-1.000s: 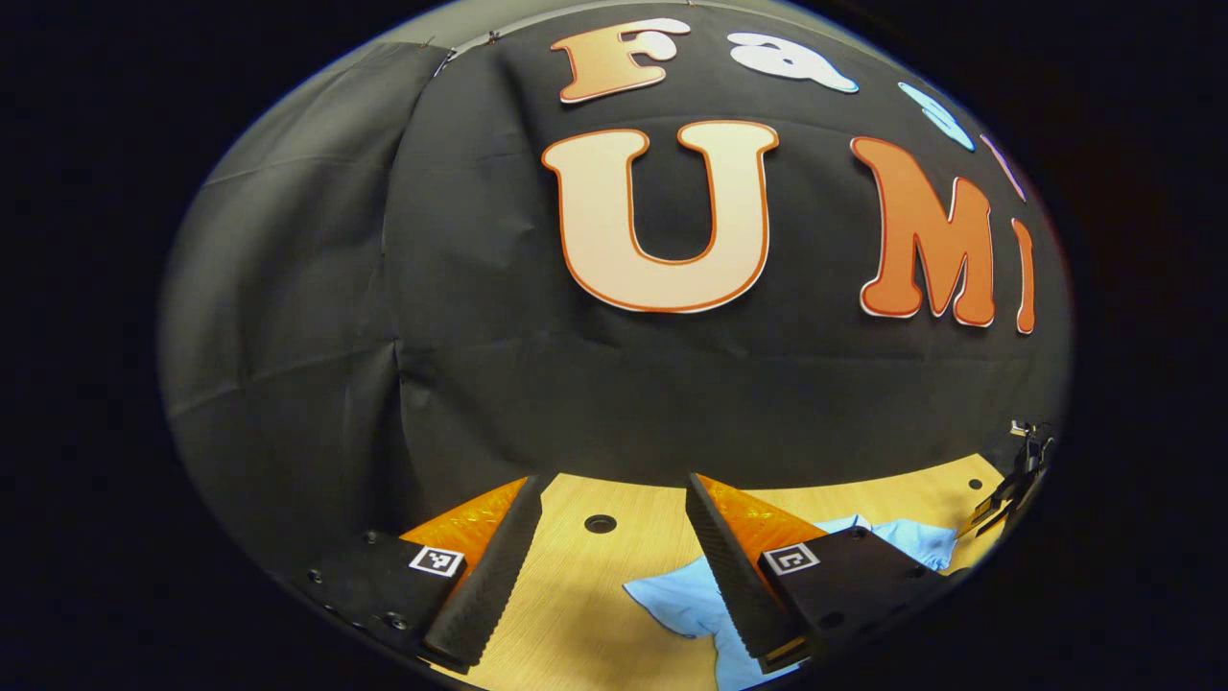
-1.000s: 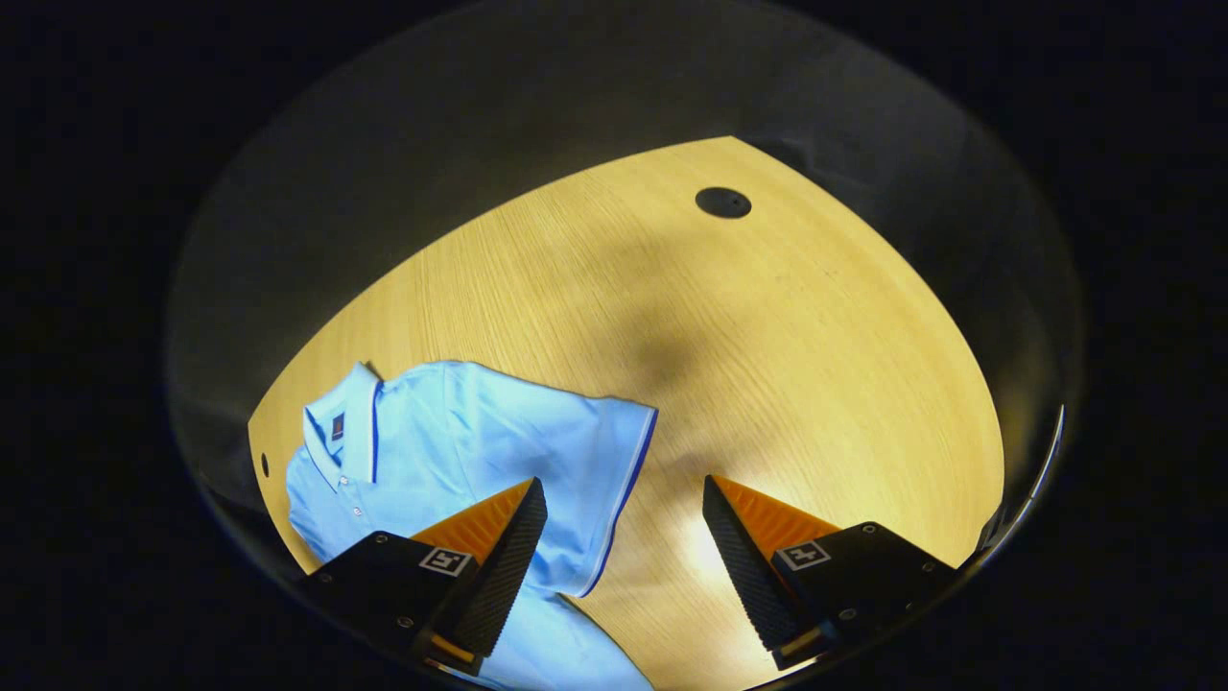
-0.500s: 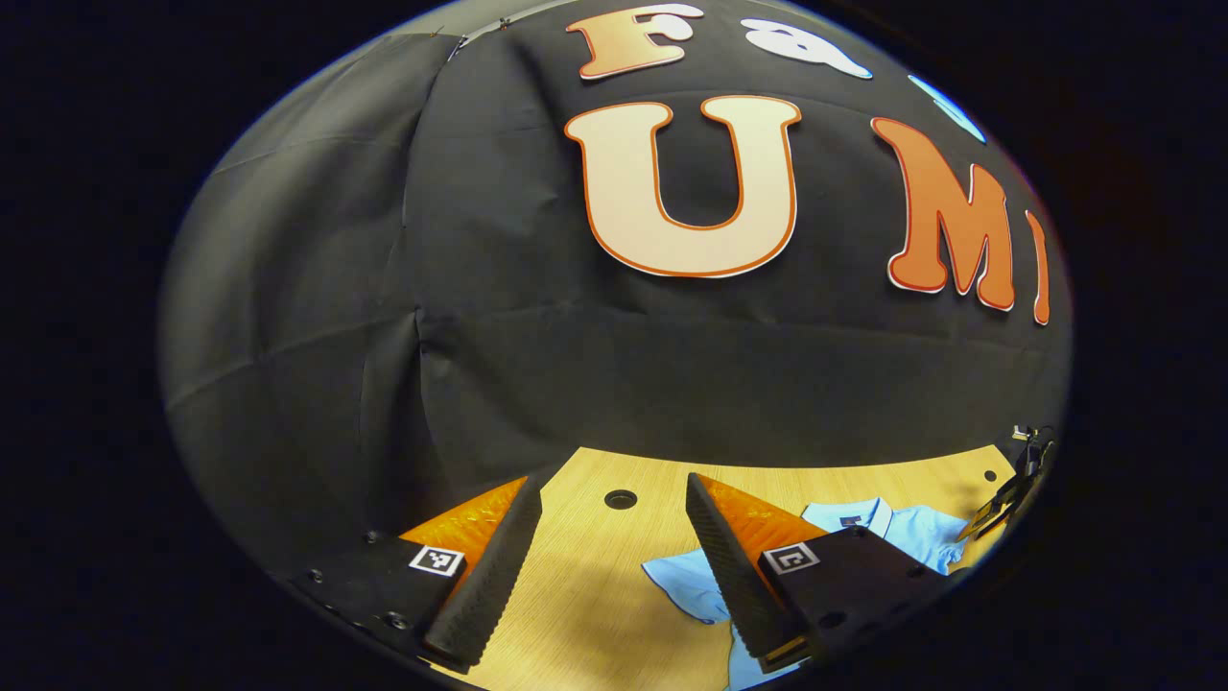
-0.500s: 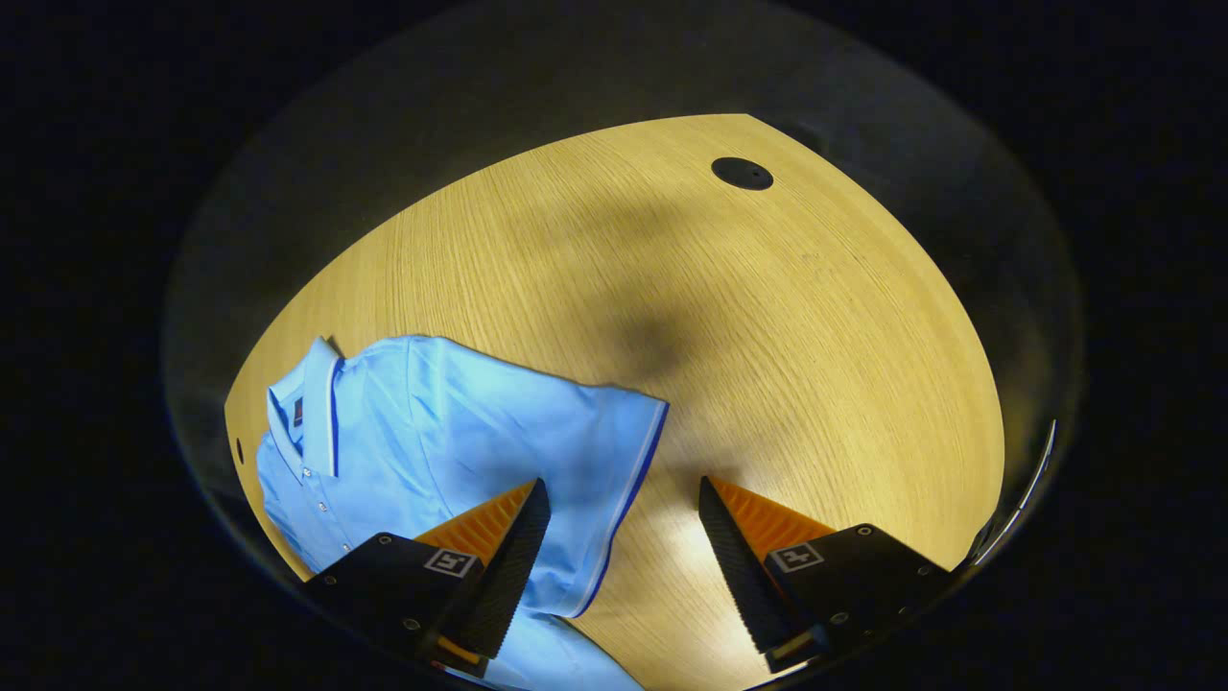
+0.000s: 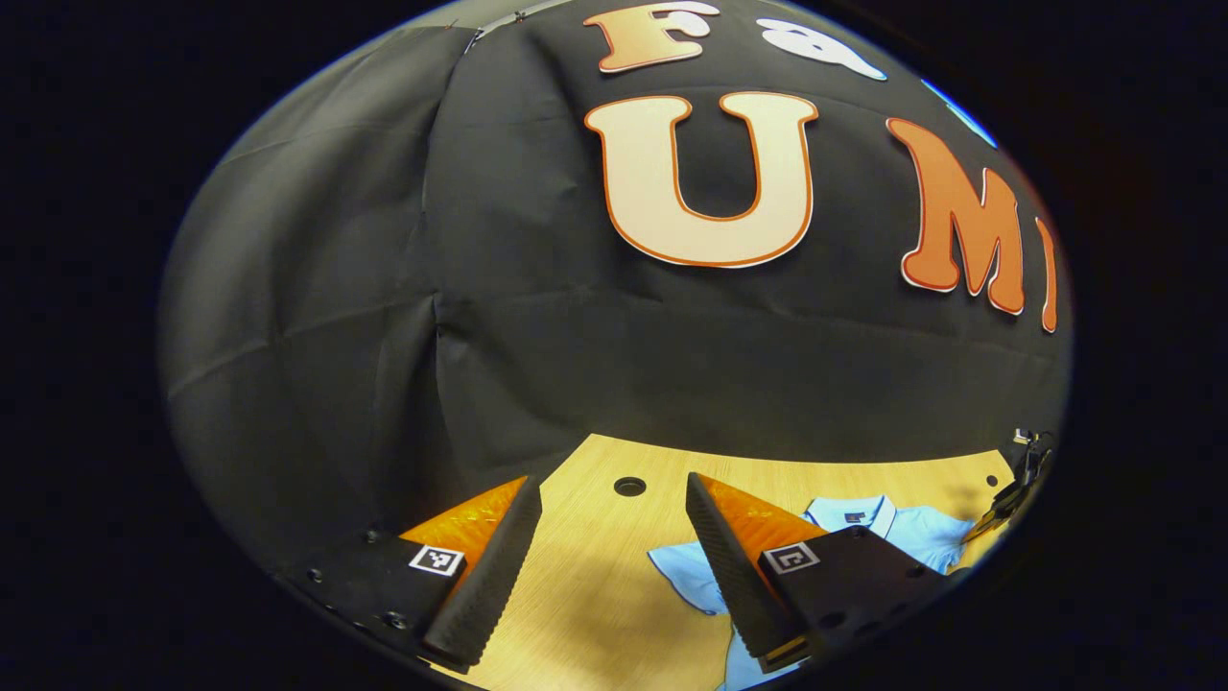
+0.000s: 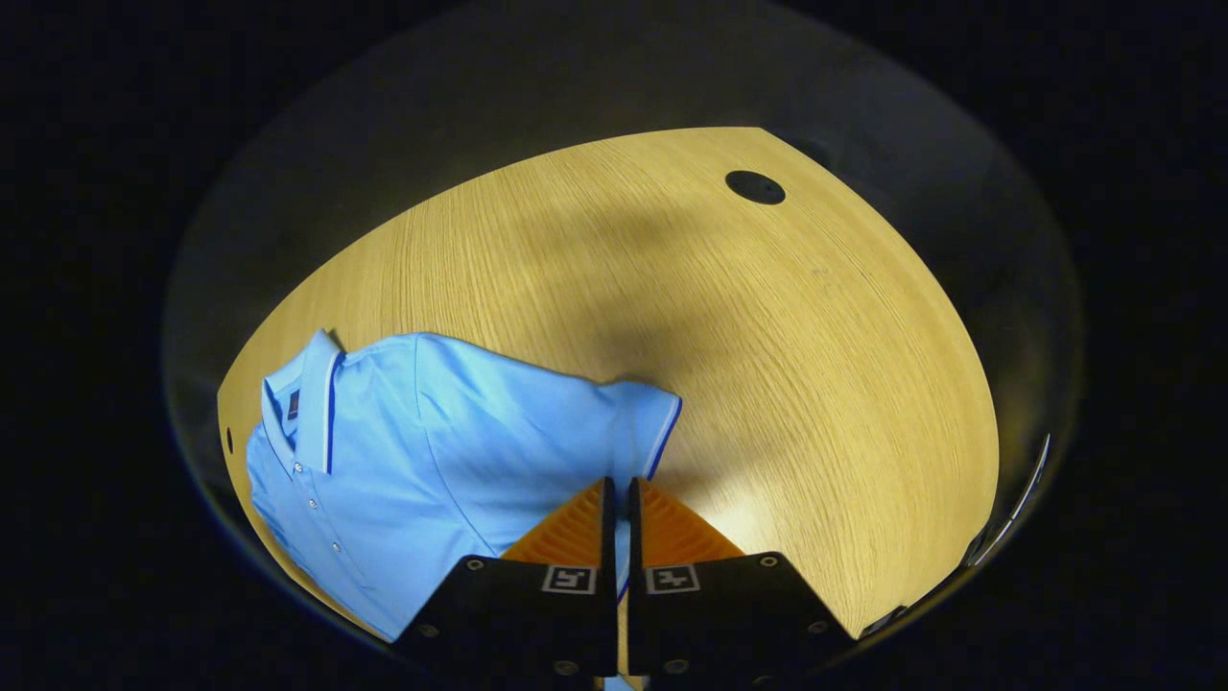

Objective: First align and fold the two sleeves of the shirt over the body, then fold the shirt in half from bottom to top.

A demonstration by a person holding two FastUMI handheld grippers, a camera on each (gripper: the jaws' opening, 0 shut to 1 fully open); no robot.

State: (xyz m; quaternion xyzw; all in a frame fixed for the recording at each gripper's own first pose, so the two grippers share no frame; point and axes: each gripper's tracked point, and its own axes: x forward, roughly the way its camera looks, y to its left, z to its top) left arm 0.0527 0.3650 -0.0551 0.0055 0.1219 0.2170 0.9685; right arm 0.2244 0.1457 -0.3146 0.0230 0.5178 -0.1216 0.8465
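A light blue polo shirt [image 6: 413, 451] lies flat on the wooden table [image 6: 815, 365], collar to the left in the right gripper view. Its sleeve [image 6: 638, 417] with a dark-trimmed hem points toward the bare wood. My right gripper [image 6: 619, 485] is shut on that sleeve's hem, and the cloth shows between the closed fingers. In the left gripper view the shirt [image 5: 911, 533] lies to the lower right, its other sleeve [image 5: 686, 576] partly behind one finger. My left gripper [image 5: 612, 480] hangs open above the bare table, holding nothing.
A round hole [image 5: 629, 486] sits in the table near the booth's black cloth wall; another hole [image 6: 755, 187] lies at the far corner. A dark piece of gear [image 5: 1017, 475] stands at the table's far right edge. Bare wood stretches right of the shirt.
My right gripper closed from wide open onto the sleeve hem. The left gripper tilted slightly, bringing more of the table and the shirt's collar into sight.
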